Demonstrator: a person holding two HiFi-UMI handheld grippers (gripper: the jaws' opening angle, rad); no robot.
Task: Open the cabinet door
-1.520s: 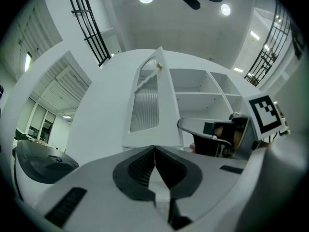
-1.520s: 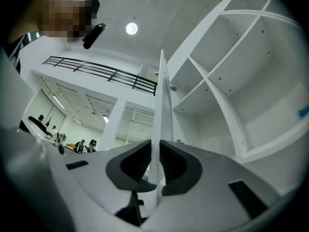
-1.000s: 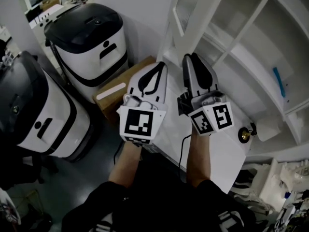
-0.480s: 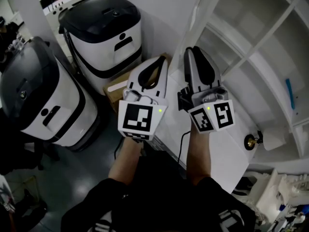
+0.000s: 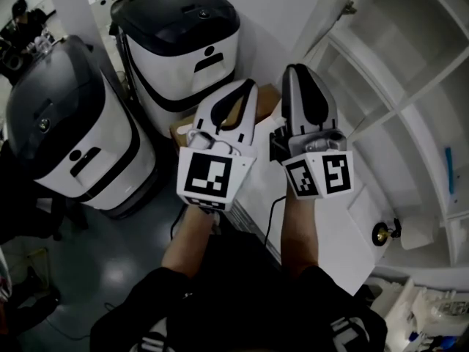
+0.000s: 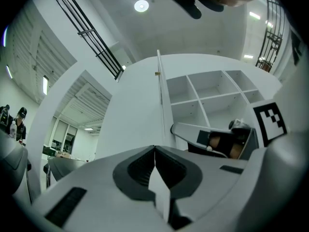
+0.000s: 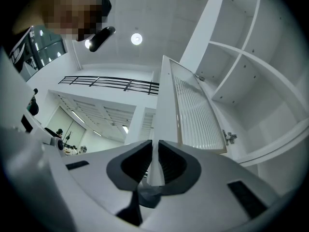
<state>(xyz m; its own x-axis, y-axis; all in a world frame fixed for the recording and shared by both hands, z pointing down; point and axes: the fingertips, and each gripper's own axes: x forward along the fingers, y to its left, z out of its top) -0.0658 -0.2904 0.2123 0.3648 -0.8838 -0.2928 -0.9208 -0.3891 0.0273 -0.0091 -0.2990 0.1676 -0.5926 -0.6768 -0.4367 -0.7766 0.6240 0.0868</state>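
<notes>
**Two grippers side by side over an open door**

The cabinet door [image 5: 348, 222] stands swung out from the cabinet [image 5: 410, 94]. In the head view its white face runs below the right forearm, with a brass knob [image 5: 380, 233] near the lower right end. Behind it the white shelves are open to view, and a small blue strip [image 5: 448, 169] lies on one of them. In the right gripper view the door's ribbed panel rises just past the tips, and a hinge [image 7: 231, 138] shows on the cabinet wall beside it.

The right gripper [image 5: 296, 70] is held above the door, pointing up and away from the person. Its jaws have just been closing and now stand only a slit apart. Nothing is pinched between them; the door's edge merely lines up beyond the gap. The left gripper [image 5: 250, 84] sits just beside it, pointing the same way. Its jaws are pressed together at the tips with nothing in them. Both marker cubes face up toward the head camera.

Behind the grippers, a cardboard box [image 5: 268, 95] shows against the wall. To the left, two white machines [image 5: 183, 42] with black lids stand on the grey floor [image 5: 124, 262]. One is by the wall, and the other [image 5: 73, 130] is nearer the person.
</notes>
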